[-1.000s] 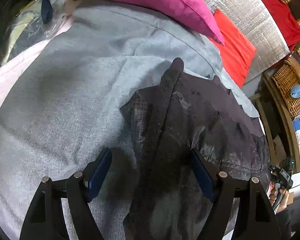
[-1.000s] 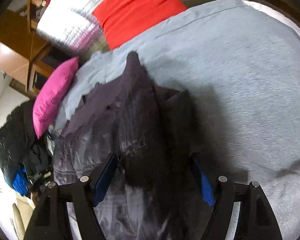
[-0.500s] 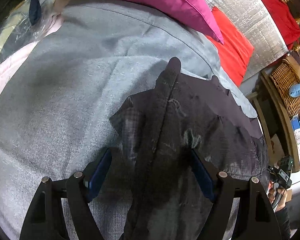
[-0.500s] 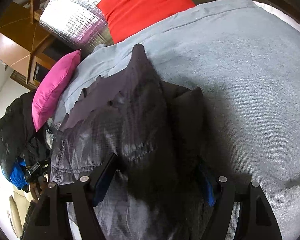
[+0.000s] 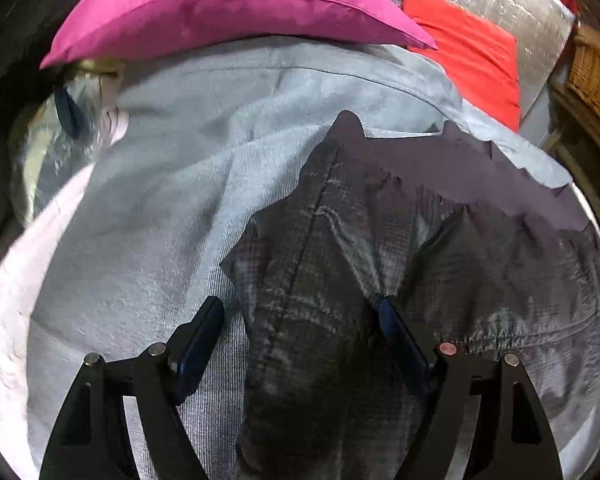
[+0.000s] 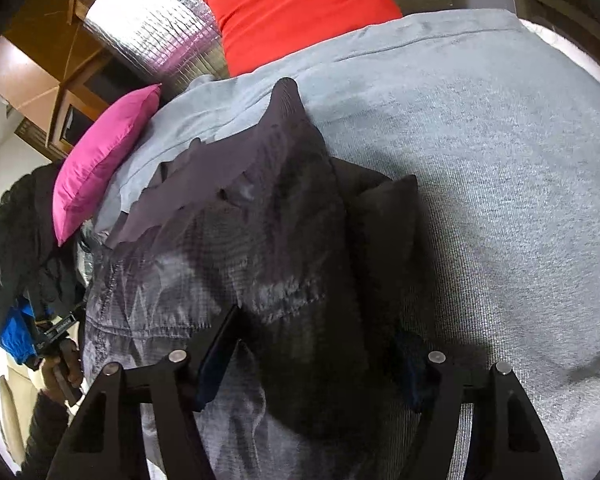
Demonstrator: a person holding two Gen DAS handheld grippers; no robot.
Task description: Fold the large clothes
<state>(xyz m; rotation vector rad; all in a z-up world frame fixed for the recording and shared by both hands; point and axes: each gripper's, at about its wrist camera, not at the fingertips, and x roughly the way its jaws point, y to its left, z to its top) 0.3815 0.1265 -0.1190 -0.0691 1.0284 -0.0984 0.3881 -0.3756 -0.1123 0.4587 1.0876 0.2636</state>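
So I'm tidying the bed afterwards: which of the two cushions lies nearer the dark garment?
The pink cushion, lying on the grey blanket's far edge. The red cushion sits further back against the silver backing.

Your right gripper (image 6: pixel 318 344), jaws just narrowing around a raised fold of the dark jacket (image 6: pixel 268 240) without visibly pinching it, hangs over the grey blanket (image 6: pixel 500 168), with a pink pillow (image 6: pixel 100 160) and red cushion (image 6: pixel 300 4) beyond.
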